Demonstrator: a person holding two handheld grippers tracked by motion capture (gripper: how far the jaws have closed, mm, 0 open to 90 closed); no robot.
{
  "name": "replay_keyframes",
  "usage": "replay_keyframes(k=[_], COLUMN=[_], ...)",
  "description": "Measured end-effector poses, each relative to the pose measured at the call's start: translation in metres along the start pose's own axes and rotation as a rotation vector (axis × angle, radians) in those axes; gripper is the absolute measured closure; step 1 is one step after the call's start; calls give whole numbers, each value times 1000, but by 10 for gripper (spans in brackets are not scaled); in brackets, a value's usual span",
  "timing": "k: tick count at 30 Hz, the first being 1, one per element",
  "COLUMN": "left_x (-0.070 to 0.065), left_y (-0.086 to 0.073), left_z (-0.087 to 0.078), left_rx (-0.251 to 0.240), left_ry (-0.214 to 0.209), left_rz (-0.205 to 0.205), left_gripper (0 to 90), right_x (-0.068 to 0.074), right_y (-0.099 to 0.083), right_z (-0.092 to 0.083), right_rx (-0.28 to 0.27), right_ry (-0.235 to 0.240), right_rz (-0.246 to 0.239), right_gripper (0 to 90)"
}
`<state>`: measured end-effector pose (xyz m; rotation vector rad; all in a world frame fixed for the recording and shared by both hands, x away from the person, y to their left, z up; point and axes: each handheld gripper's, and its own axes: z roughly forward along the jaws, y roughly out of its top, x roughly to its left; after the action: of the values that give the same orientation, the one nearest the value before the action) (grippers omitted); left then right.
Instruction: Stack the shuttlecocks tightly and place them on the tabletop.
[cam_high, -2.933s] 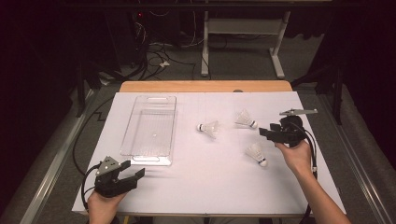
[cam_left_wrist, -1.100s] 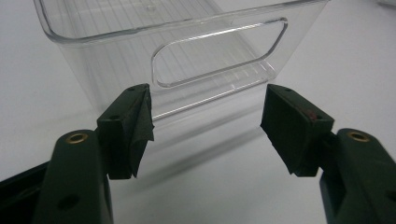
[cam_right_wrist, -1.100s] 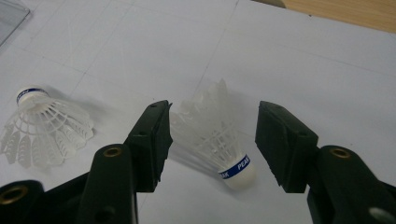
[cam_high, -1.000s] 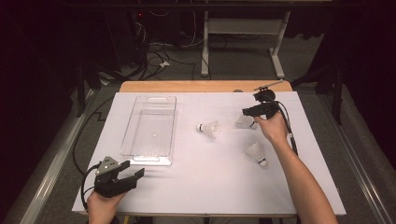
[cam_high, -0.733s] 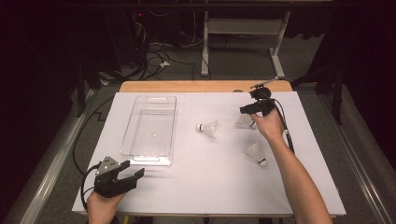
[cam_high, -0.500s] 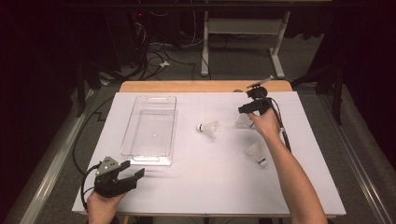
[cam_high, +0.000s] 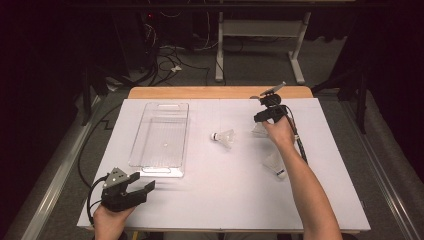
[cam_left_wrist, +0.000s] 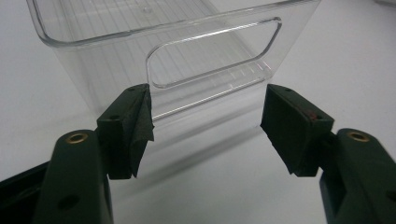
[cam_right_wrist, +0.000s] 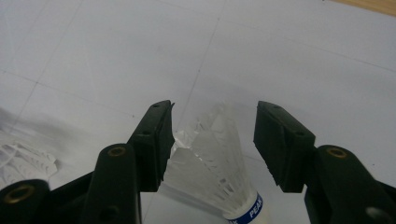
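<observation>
Three white shuttlecocks lie on the white table sheet. My right gripper (cam_high: 263, 119) stands over the far one (cam_high: 259, 131), at the table's far right. In the right gripper view that shuttlecock (cam_right_wrist: 215, 172) lies between the jaws of my right gripper (cam_right_wrist: 212, 140), which have just been closing. One pad brushes the feathers and the other stands off them. The second shuttlecock (cam_high: 223, 137) rests mid-table, the third (cam_high: 275, 164) beside my right forearm. My left gripper (cam_high: 142, 181) rests open and empty at the front left, facing the clear tray (cam_left_wrist: 215, 56).
The clear plastic tray (cam_high: 160, 170) lies lengthwise at left centre with nothing in it. The wooden table edge (cam_high: 200, 92) runs along the far side. Past it are a dark floor, cables and a desk frame. A neighbouring shuttlecock's feathers (cam_right_wrist: 23, 163) show at the left of the right gripper view.
My right hand has moved from the right side toward the far left and come down over the far shuttlecock. My left gripper has stayed where it was.
</observation>
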<state>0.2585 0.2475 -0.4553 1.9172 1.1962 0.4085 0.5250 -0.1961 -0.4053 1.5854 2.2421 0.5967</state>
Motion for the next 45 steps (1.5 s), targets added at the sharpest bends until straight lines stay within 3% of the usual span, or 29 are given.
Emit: replay_keyframes(k=[12,27,35,45], left_x=[0,0,1,1], left_y=[0,0,0,0], left_z=[0,-1,-1,-1], left_rx=[-2,-1,2,2], left_ry=[0,-2,-1,-2], left_rz=[0,-1,0,-1], left_gripper=[346,346,345,345], right_x=[5,5,-1,7], right_y=[-2,-6,-9,-12], right_z=[-5,-14,-24,-32], right_rx=[18,16,-20,-57], right_ry=[-37,-70,-26,44], right_rz=[-61,-109,-89,-97], right_gripper=[729,882,886,885])
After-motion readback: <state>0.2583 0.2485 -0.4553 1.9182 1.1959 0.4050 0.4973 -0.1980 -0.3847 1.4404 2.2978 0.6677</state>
